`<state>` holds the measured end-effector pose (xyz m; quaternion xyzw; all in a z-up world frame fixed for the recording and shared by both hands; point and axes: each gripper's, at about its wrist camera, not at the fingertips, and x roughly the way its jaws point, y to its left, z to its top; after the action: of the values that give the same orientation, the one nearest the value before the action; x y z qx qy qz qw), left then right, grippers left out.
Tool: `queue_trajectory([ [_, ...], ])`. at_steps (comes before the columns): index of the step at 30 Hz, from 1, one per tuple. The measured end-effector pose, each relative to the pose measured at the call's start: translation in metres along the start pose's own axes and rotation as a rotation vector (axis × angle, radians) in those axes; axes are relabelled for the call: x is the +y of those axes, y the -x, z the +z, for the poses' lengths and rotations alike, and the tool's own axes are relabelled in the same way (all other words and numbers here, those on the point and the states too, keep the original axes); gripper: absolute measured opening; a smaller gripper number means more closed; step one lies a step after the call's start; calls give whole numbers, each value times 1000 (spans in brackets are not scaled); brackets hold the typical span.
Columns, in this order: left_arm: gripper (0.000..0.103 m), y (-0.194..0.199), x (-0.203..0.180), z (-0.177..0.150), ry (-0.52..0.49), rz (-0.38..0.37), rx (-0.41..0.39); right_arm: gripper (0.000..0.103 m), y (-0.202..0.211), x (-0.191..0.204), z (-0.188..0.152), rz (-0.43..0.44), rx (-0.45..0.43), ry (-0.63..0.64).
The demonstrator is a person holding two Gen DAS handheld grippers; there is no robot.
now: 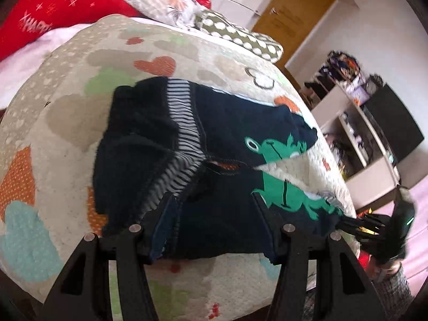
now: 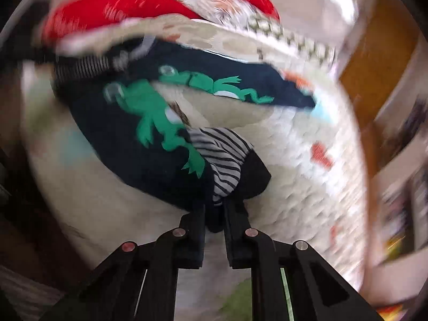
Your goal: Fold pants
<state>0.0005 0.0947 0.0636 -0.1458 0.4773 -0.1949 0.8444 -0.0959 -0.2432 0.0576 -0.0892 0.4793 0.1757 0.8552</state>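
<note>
Small navy pants (image 1: 227,131) with green frog prints and a striped lining lie on a patterned blanket (image 1: 67,123). My left gripper (image 1: 214,211) has its jaws wide apart, straddling the near edge of the pants at the waist end. My right gripper (image 2: 215,214) is shut on the hem of one pant leg (image 2: 230,165), where the striped lining shows. The right gripper also shows in the left wrist view (image 1: 374,224), at the right end of the near leg. The other leg (image 2: 240,83) lies spread apart on the blanket. The right wrist view is motion-blurred.
Red pillows (image 1: 67,5) and a dotted cushion (image 1: 240,37) lie at the far end of the bed. A white shelf unit (image 1: 355,133) and a dark screen (image 1: 396,125) stand to the right. A wooden door (image 1: 289,13) is behind.
</note>
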Motion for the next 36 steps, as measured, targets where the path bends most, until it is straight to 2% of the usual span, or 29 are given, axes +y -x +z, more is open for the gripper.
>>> queue_trajectory([
  [2,56,5,5,1,14,-23,-11,12,22,-15,12,183,27,-133],
  [3,57,7,7,1,20,-36,-15,12,40,-26,22,312,44,-214],
  [7,60,5,11,0,49,-71,-16,13,66,-60,46,538,86,-427],
  [8,60,2,12,-1,56,-76,-6,14,64,-70,49,539,89,-473],
  [10,60,0,11,-2,56,-72,5,25,44,-100,53,443,105,-598],
  [11,60,0,10,-3,51,-66,4,47,29,-117,52,374,102,-654],
  [12,60,2,10,-3,43,-51,-2,57,22,-125,51,317,88,-669],
  [13,60,4,9,-3,37,-37,-7,57,14,-136,49,158,56,-663],
  [14,63,6,9,-3,25,-19,-14,59,10,-140,47,62,41,-653],
  [15,64,6,10,-3,17,-8,-17,59,5,-145,41,28,25,-653],
  [18,65,-1,13,-5,5,-7,-4,59,7,-142,16,161,-14,-677],
  [22,65,-22,15,-7,16,5,34,59,23,-108,-10,201,-92,-541],
  [25,65,-36,16,-8,18,45,55,62,21,-80,-19,176,-129,-444],
  [28,65,-38,18,-10,35,58,56,62,-2,-63,-15,135,-136,-401],
  [29,65,-35,17,-10,37,63,55,60,-7,-62,-14,140,-133,-401],
  [30,65,-30,15,-9,37,63,49,33,-20,-59,-9,158,-114,-412],
  [31,65,-25,13,-9,36,61,40,15,-26,-61,-8,187,-95,-432],
  [32,65,-19,12,-8,32,60,26,12,-28,-64,-8,221,-89,-465],
  [34,65,-4,7,-4,22,54,-15,12,-12,-71,-11,279,-148,-539],
  [36,65,5,2,0,20,48,-49,12,12,-77,-19,260,-197,-577],
])
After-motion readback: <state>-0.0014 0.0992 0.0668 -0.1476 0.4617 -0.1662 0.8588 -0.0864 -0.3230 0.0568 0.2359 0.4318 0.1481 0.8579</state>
